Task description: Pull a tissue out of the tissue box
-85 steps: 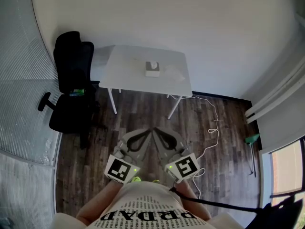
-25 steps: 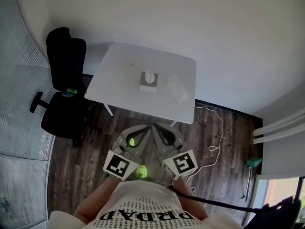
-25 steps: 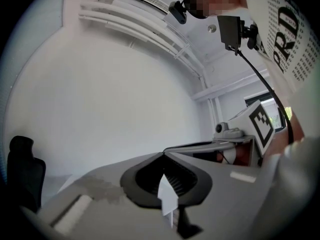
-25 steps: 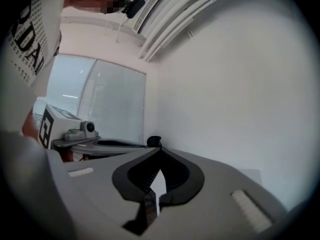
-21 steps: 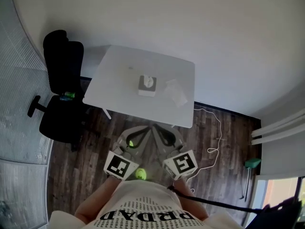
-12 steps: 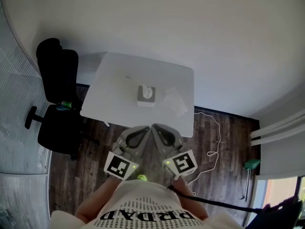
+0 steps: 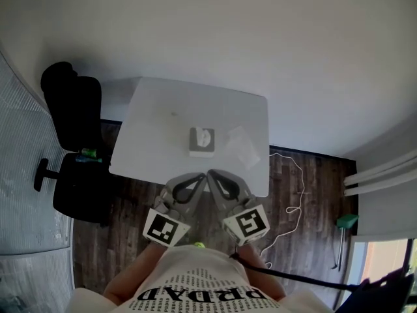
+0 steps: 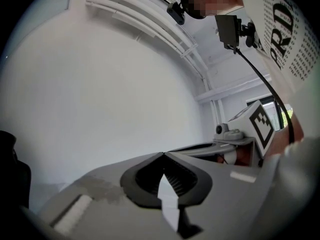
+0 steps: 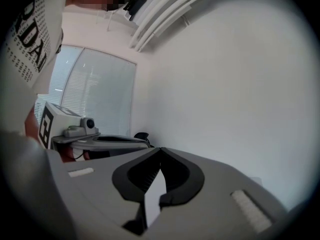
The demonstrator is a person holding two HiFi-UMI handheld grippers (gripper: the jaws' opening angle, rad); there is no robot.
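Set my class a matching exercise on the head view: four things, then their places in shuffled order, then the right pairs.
1 tissue box
2 loose tissue
3 black chair
4 white cable

A on the floor, right of the table
B left of the table
C near the table's middle
D on the table, right of the box

Pairs: 1-C, 2-D, 3-B, 4-A

Surface (image 7: pixel 153 119): the left half and near edge are bare and open to a gripper. A box (image 7: pixel 201 141) stands mid-surface, with a loose tissue (image 7: pixel 242 146) just to its right. A chair (image 7: pixel 70 126) crowds the left side, and a wall (image 7: pixel 260 38) closes off the far side.
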